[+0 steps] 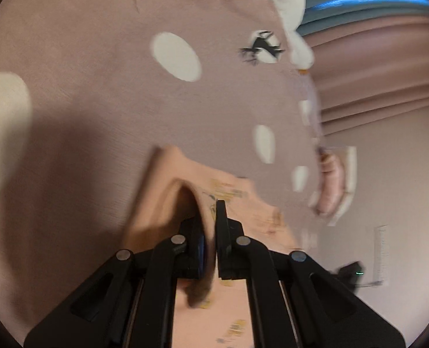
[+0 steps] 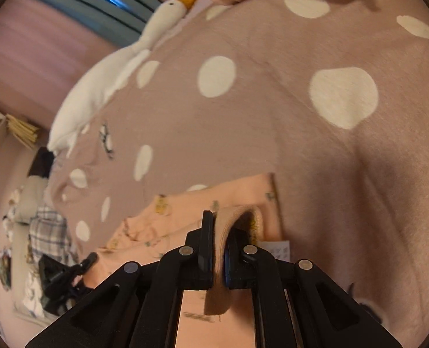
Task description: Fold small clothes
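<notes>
A small peach garment [image 1: 162, 203] with little printed figures lies on a mauve bedspread [image 1: 98, 101] dotted with white spots. My left gripper [image 1: 211, 217] is shut on a raised fold of that garment, the cloth pinched between its black fingers. In the right wrist view the same peach garment [image 2: 185, 211] spreads out to the left, and my right gripper [image 2: 220, 226] is shut on a thick folded edge of it. The left gripper [image 2: 69, 272] shows low at the left of the right wrist view. Both views are blurred.
A white goose plush [image 2: 113, 78] lies along the far edge of the bedspread [image 2: 272, 130]. A rolled pink cloth [image 1: 330, 179] sits at the bed's edge. Pink and blue curtains [image 1: 374, 43] hang behind. A plaid cloth [image 2: 49, 232] and other clutter lie off the bed.
</notes>
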`<state>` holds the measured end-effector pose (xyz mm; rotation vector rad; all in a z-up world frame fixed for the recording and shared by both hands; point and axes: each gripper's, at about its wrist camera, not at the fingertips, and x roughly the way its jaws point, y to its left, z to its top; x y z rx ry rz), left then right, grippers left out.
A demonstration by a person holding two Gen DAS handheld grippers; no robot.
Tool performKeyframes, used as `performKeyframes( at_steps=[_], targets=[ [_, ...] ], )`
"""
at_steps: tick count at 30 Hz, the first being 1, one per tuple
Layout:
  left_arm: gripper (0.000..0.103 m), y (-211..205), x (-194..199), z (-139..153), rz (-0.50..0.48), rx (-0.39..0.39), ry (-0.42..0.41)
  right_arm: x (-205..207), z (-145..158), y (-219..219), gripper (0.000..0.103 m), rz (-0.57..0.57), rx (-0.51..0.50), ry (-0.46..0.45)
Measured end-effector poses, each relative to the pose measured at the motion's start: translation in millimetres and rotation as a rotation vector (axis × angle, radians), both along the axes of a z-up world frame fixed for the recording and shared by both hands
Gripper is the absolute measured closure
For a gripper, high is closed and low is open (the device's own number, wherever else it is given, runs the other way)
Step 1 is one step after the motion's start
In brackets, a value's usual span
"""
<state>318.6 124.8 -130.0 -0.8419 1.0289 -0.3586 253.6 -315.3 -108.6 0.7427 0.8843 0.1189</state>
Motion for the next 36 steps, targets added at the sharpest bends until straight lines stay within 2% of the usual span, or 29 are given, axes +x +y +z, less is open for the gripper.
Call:
performKeyframes(
  at_steps=[1,5,8,10,13,15,16,19,22,27,32,36],
  targets=[
    [0.096,2.1,-0.9,1.1,-0.002,0.019,-0.001,-1.3,1.4,-2.0,0.094,-0.007,-0.017,-0.001],
    [0.095,20.6,-14.5,14.9,-0.001,0.094,-0.029,-9.6,10.3,-15.5,0.094,-0.046,-0.07,-0.004],
    [0.095,24.4,-32.2,29.9,-0.038,0.153,-0.074,-23.5,24.4,-18.6,0.093,-0.031,-0.115,-0.052],
    [0.095,17.1,-48.2,38.4,-0.092,0.192,-0.116,-32.9,31.9,-11.1,0.093,0.036,-0.133,-0.092],
    [0.095,-4.5,-73.2,46.5,-0.202,0.253,-0.168,-50.4,37.2,20.5,0.093,0.214,-0.194,-0.138],
    [0.094,-22.8,-86.9,44.2,-0.282,0.28,-0.181,-55.9,32.6,40.5,0.093,0.304,-0.234,-0.139],
    [0.094,-36.3,-91.3,39.5,-0.323,0.326,-0.185,-57.6,26.4,55.9,0.093,0.356,-0.282,-0.122],
    [0.094,-60.9,-86.6,20.3,-0.374,0.466,-0.158,-51.4,6.8,81.6,0.093,0.413,-0.414,-0.067],
    [0.094,-71.8,-71.4,13.9,-0.357,0.519,-0.172,-39.3,-2.5,92.5,0.093,0.411,-0.502,-0.055],
    [0.094,-78.7,-28.2,16.9,-0.297,0.493,-0.16,-4.3,4.2,92.9,0.093,0.354,-0.527,-0.088],
    [0.094,-69.8,20.7,32.4,-0.151,0.366,-0.136,37.4,25.7,88.5,0.093,0.245,-0.511,-0.134],
    [0.094,-55.7,23.9,55.4,-0.091,0.355,-0.148,50.8,41.8,75.5,0.093,0.157,-0.493,-0.137]
  ],
)
